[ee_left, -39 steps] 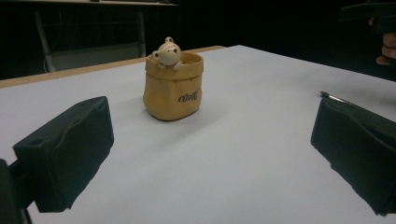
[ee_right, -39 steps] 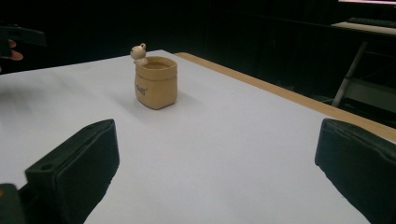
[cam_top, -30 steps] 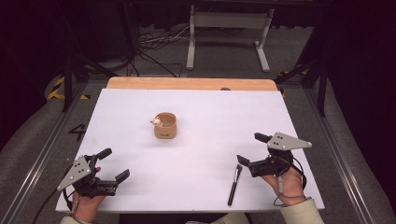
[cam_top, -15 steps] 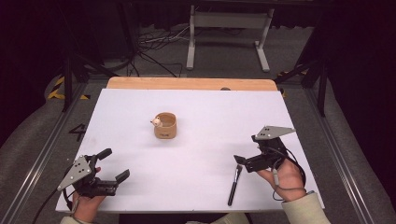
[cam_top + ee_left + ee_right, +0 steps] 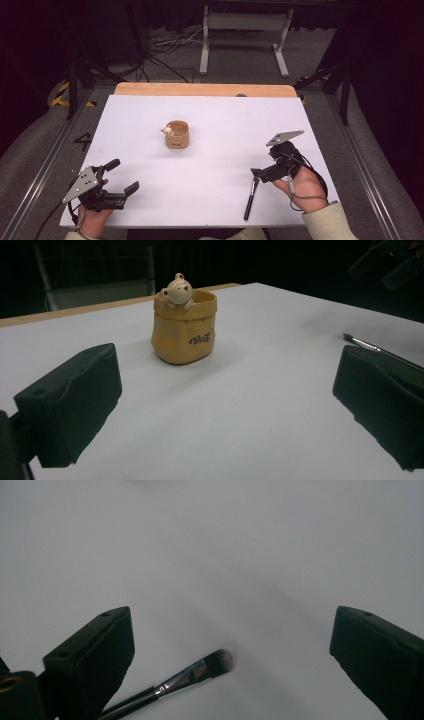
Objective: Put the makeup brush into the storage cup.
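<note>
Now brush btwn open R fingers, untouched

Brush handle cut off by bottom edge, pot lettering too small to read

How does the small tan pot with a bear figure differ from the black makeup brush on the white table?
The small tan pot with a bear figure stands upright; the black makeup brush lies flat. The pot is short and round, the brush long and thin. The pot stands mid-table, the brush beside the right gripper. Neither is held.
</note>
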